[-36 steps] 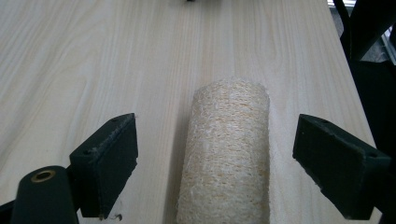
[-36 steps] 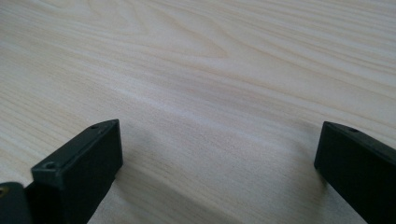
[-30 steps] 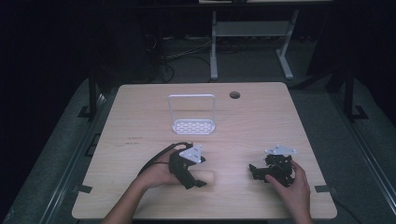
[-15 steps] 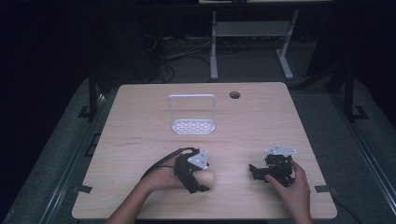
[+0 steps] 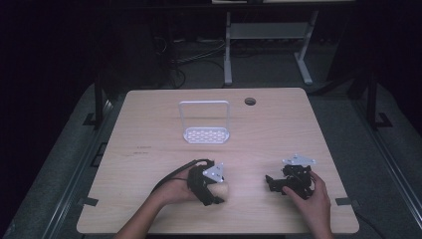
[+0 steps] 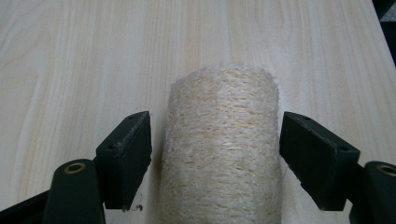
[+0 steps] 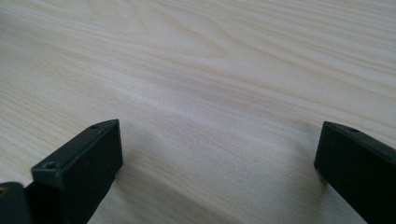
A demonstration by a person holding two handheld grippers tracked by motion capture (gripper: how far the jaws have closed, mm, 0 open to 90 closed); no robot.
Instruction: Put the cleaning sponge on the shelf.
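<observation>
Pale woven fibre, one loofah roll, lies on my wooden table at the near edge, between the jaws of my left gripper, which have just been closing yet stand narrowly clear of it on both sides. My right gripper rests wide apart over bare wood. One white perforated rack stands empty mid-table; I count two grippers.

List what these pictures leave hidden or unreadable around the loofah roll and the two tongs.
- Loofah roll: its near end is cut off by the bottom edge of the left gripper view; in the high view the left tongs cover most of it.
- Left tongs, just closing around the roll: pads still apart from it.
- Right tongs: fingertips too small in the high view.
- White rack: its perforated base is too small to read.
</observation>
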